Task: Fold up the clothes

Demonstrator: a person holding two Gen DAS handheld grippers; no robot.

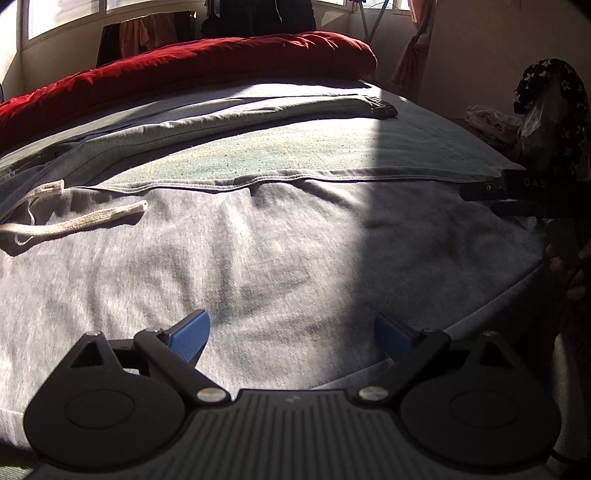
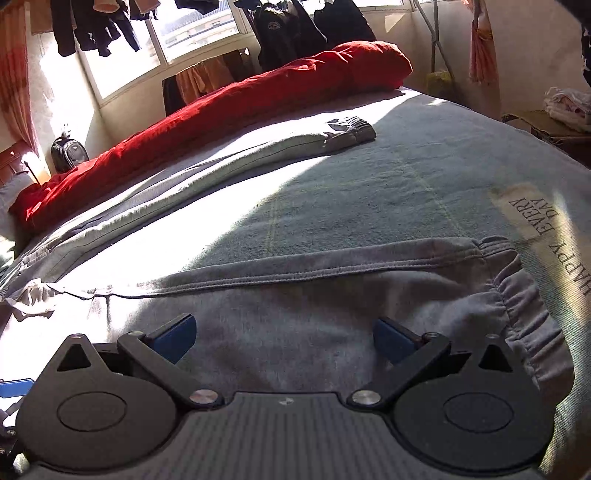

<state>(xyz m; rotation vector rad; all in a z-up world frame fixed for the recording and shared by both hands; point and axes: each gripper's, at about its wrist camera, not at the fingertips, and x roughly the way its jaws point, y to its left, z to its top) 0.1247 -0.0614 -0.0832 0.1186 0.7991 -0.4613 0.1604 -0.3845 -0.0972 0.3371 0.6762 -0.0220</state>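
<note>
Bed: one bed [image 2: 424,155], covered in a faded grey-green blanket, stretched ahead of both grippers and carried everything else.
Red quilt: one long red roll [image 1: 207,62] lay across the far side of the bed, well beyond both grippers.
Grey sweatpants: one pair [image 1: 229,251], spread flat directly under and ahead of both grippers; the waist end lay ahead-left of the left gripper, and one elastic cuff [image 2: 517,302] lay ahead-right of the right gripper.
Second garment: one long pale grey piece [image 2: 229,162] lay farther ahead of both grippers, between the sweatpants and the red quilt, with a dark ribbed end [image 2: 351,129] at its right.
Printed label: one patch [image 2: 543,236] on the blanket, reading "HAPPY EVERY DAY", lay ahead-right of the right gripper, just past the cuff.
Drawstring: two cream ends [image 1: 85,221] lay on the sweatpants ahead-left of the left gripper.
Left gripper: one [image 1: 291,336], its two blue pads spread wide apart, holding nothing, low over the sweatpants.
Right gripper: one [image 2: 284,336], its two blue pads likewise spread wide, holding nothing, low over the sweatpants leg; in the left wrist view it appeared at the far right edge of the frame [image 1: 517,199].
Hanging clothes: several dark pieces [image 2: 92,26] hung at the windows, far ahead of the right gripper; the exact number could not be told.
</note>
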